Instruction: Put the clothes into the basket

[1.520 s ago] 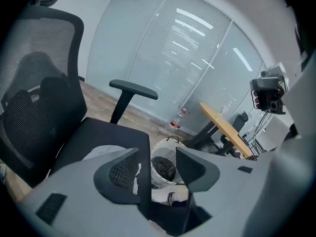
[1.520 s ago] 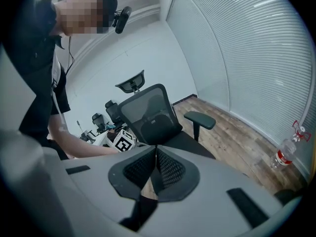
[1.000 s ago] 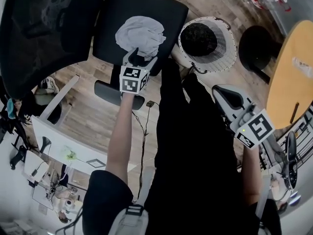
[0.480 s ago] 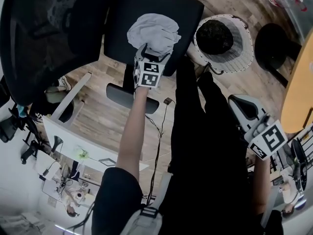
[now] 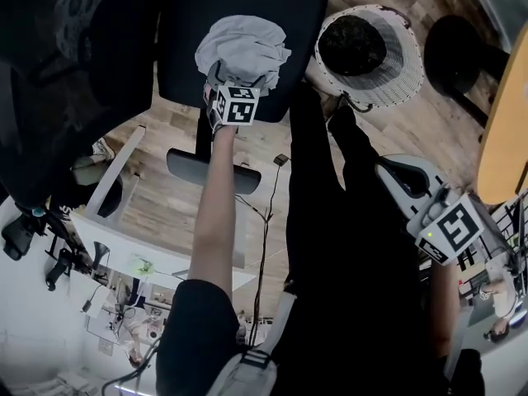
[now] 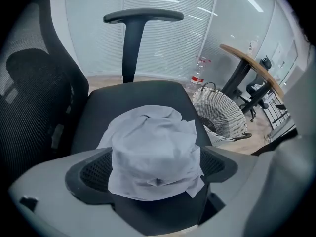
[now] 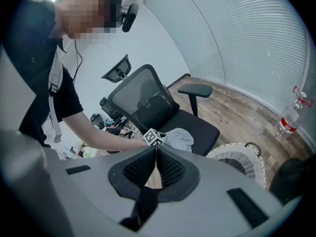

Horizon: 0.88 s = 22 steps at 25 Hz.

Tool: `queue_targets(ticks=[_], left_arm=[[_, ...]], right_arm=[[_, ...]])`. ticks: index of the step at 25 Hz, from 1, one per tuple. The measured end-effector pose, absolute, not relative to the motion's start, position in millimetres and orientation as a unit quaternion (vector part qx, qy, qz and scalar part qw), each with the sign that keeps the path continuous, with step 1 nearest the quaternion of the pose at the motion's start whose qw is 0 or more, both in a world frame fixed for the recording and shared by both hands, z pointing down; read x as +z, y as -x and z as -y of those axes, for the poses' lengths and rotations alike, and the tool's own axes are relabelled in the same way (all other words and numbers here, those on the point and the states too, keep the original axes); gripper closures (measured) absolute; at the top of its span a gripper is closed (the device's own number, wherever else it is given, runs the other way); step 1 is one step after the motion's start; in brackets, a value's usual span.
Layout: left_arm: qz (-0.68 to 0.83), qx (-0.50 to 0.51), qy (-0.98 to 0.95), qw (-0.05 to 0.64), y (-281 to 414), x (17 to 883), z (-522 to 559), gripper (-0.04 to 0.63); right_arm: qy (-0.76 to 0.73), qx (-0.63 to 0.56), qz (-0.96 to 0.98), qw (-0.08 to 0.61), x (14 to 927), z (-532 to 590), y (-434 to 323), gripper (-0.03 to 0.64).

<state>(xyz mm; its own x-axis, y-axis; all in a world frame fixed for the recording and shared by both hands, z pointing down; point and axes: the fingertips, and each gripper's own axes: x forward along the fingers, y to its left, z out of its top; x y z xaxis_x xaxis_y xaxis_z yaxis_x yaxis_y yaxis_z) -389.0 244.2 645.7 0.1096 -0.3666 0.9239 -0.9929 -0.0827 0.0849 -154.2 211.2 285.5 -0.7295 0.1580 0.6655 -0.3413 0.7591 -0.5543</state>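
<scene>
A crumpled light grey garment (image 5: pixel 242 49) lies on the black seat of an office chair (image 5: pixel 186 35). My left gripper (image 5: pixel 239 81) points steeply down over it. In the left gripper view its jaws are opening and stand wide, with the garment (image 6: pixel 153 149) between the pads (image 6: pixel 94 168), which do not press on it. The white woven basket (image 5: pixel 394 81) stands on the floor right of the chair, with dark cloth (image 5: pixel 352 44) in it. My right gripper (image 5: pixel 394 167) hangs at the right, away from both. Its jaws (image 7: pixel 156 152) are shut with nothing between them.
The chair's mesh back (image 6: pixel 34 98) and armrest (image 6: pixel 143 16) rise round the seat. A round wooden table (image 5: pixel 503 130) and a black stool base (image 5: pixel 458 52) stand beyond the basket (image 6: pixel 219 115). A plastic bottle (image 7: pixel 289 120) is on the wooden floor. The person's dark trousers (image 5: pixel 346 246) fill the centre.
My left gripper has come down onto the grey garment on the seat and its jaws have spread wider. The right gripper has sunk only a little.
</scene>
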Motion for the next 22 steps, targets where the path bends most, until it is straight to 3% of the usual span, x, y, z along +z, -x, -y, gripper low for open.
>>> queue_targets(ticks=[22], left_arm=[[0.513,0.434,-0.598,0.436,394,716,-248,0.054]], right_arm=[[-0.065,0.382,0.847,0.365,307,-221,145,0.6]])
